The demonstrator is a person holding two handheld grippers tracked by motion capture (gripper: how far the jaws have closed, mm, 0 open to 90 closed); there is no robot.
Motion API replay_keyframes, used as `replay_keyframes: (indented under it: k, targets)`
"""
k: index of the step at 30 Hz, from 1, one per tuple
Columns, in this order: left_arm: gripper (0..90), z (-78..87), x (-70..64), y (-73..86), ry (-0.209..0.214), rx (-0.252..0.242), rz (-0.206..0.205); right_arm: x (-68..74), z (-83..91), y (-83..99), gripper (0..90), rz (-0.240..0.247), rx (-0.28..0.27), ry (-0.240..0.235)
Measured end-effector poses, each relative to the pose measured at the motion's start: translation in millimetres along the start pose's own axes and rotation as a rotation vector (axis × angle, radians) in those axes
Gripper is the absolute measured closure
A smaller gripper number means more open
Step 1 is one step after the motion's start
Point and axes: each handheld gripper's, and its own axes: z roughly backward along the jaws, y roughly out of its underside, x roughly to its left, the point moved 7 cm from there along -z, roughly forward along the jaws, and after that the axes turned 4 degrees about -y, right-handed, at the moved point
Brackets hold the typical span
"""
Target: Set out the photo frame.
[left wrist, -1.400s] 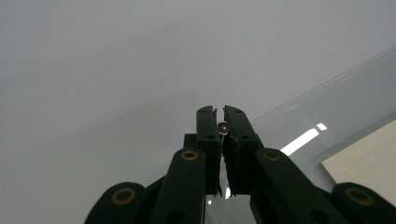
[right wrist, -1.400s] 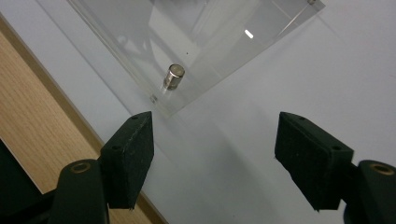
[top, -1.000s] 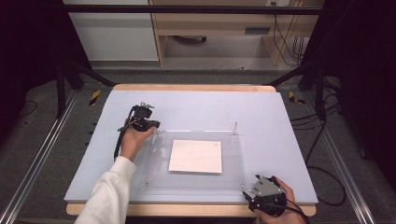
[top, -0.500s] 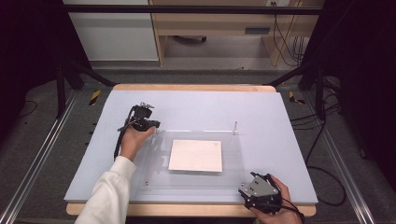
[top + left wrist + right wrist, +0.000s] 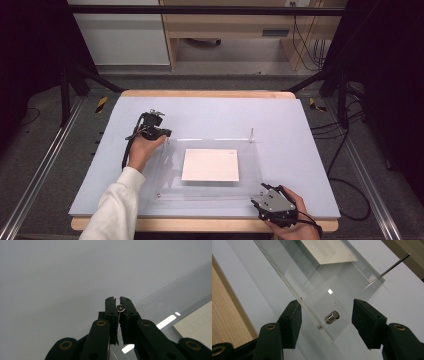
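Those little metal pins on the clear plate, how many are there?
4, one per corner of the clear plate: far-left pin in the left gripper, far-right pin, near-left pin, near-right pin before the right gripper.

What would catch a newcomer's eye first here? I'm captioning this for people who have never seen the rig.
A clear acrylic plate lies mid-table over a white sheet. The left hand-held gripper is shut on a thin metal pin at the plate's far left corner. The right hand-held gripper stands open around a short metal stud at the near right corner.
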Motion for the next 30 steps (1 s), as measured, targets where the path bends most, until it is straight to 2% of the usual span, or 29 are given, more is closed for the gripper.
replay_keyframes:
  k: [3,5,8,16,25,30]
  targets:
    - [84.5,0.0,0.1,-0.1,0.005,0.005,-0.001,1.2,-0.9,1.0,44.0,0.014,-0.003,-0.003]
    - [84.5,-0.2,0.6,-0.1,0.006,0.004,0.0,2.4,0.2,0.3,47.4,0.043,-0.014,0.012]
    - [84.5,-0.8,1.5,-0.6,0.015,0.006,0.004,3.2,2.4,-1.6,50.5,0.056,-0.033,0.026]
    - [84.2,-1.6,2.1,-1.0,0.019,0.007,0.005,3.7,5.7,-6.5,55.6,0.101,-0.021,0.046]
    - [83.4,-5.4,2.3,-0.8,0.006,-0.005,-0.001,0.0,12.4,-15.7,58.6,0.098,-0.031,0.07]
    - [83.1,-5.0,2.6,-0.9,0.004,-0.008,-0.01,-0.1,14.0,-19.3,59.2,0.104,-0.016,0.061]
